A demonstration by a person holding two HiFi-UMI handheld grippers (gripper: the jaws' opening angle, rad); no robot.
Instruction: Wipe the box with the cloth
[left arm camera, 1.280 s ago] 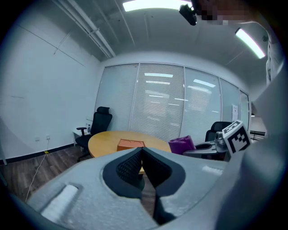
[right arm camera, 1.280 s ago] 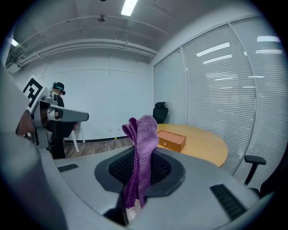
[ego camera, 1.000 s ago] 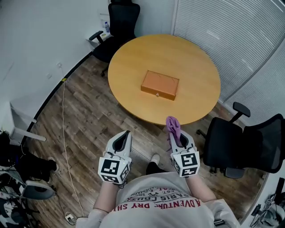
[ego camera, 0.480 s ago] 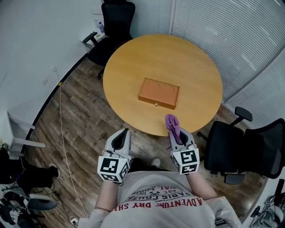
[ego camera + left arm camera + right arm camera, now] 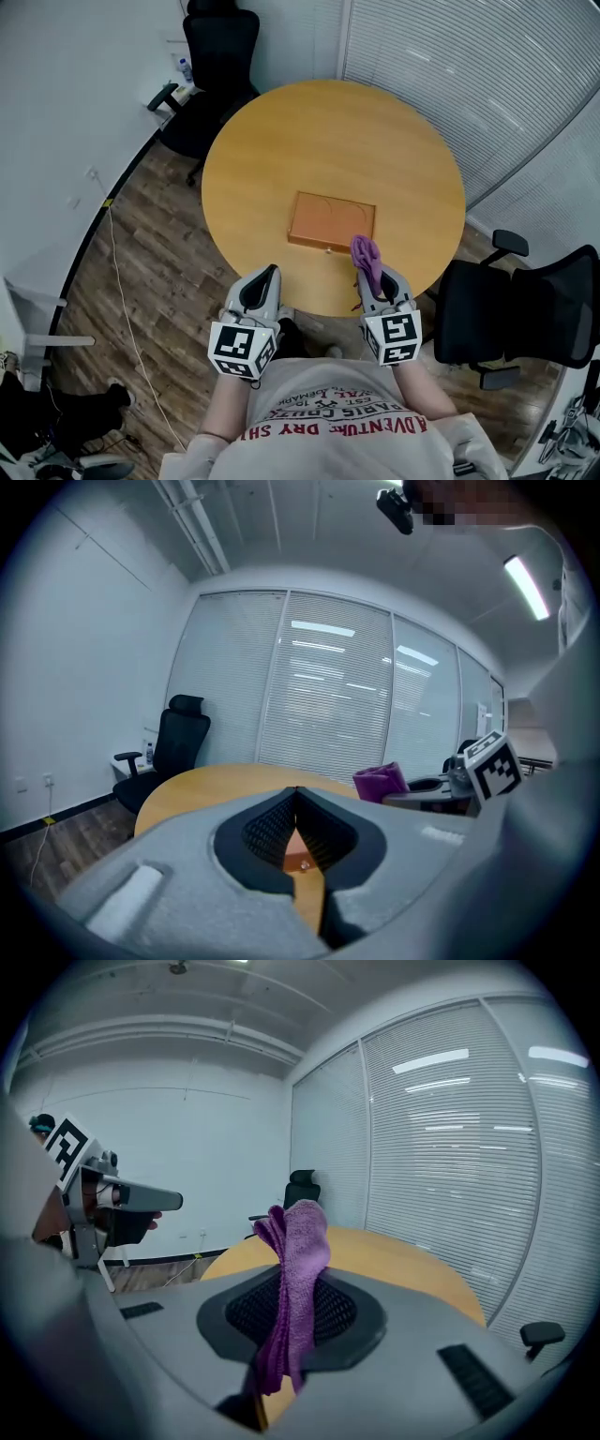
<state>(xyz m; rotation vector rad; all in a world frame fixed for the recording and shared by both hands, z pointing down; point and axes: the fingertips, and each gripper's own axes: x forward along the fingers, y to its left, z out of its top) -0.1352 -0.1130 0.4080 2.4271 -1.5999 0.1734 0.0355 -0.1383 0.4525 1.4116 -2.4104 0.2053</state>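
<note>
Both grippers have come closer to the round light-wood table [image 5: 281,131] since a second ago, and the flat orange-brown box [image 5: 332,222] now lies just ahead of them, near the table's close edge. Its lid seems shut, so nothing inside shows. The right gripper [image 5: 369,276] pinches the purple fleecy cloth [image 5: 366,255], which stands up beside the box's corner. The left gripper [image 5: 266,274] has its jaws pressed together on nothing.
</note>
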